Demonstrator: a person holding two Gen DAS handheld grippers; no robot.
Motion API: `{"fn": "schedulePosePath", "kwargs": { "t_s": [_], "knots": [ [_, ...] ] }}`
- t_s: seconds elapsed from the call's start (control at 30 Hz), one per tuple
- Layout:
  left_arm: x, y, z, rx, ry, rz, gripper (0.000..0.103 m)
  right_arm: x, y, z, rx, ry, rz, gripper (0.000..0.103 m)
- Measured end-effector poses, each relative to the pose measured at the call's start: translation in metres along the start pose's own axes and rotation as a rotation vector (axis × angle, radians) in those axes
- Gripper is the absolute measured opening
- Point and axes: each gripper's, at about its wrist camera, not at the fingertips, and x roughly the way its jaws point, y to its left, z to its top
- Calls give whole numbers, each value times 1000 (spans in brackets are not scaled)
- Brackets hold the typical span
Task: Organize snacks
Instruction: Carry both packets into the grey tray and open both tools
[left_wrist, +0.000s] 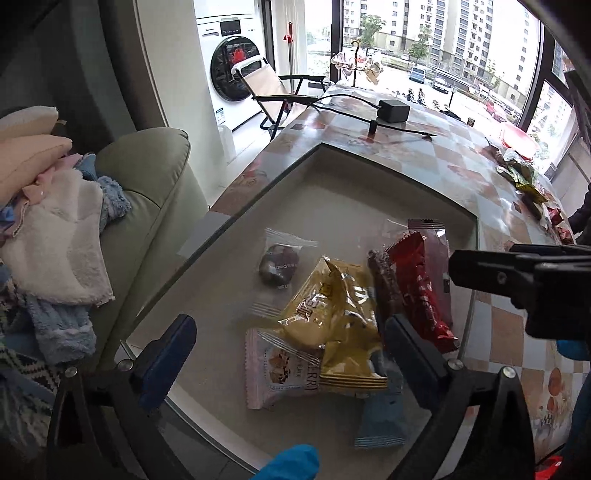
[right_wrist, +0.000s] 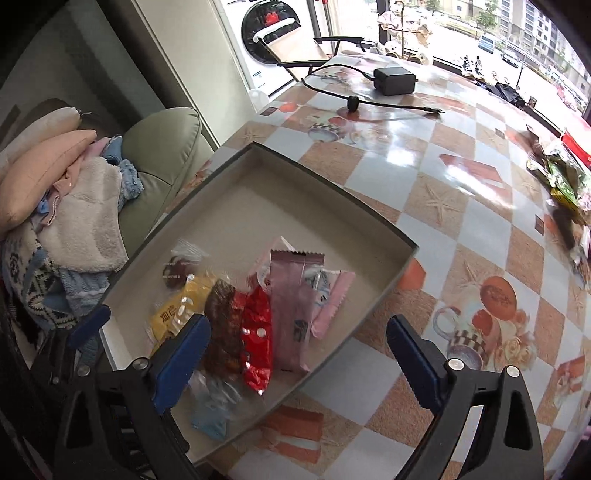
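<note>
Nearest us, the left gripper (left_wrist: 284, 350) hangs over the shallow grey box (left_wrist: 369, 162) with its jaws spread wide and nothing between them; the right gripper (right_wrist: 295, 354) stands the same, jaws apart and empty. Inside the box, on the checked desk (right_wrist: 461, 206), we see the snacks: a yellow packet (left_wrist: 332, 314), a red packet (right_wrist: 256, 339), a mauve packet (right_wrist: 290, 314), a pale blue one (left_wrist: 380, 421) and a white pack (left_wrist: 273, 373) lettered "ERRY". More wrappers (right_wrist: 561, 184) lie well apart at the desk's edge.
</note>
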Motion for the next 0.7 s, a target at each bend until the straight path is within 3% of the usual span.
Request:
{"fn": "schedulePosePath", "kwargs": {
  "t_s": [0.53,0.7],
  "knots": [
    [-13,0,-12,19,11,-67,102,-15,3,-30,29,-1,-53,97],
    [-21,9,-16,17,-49,-65,102,-15,12,-35,29,-2,-54,97]
  ]
}}
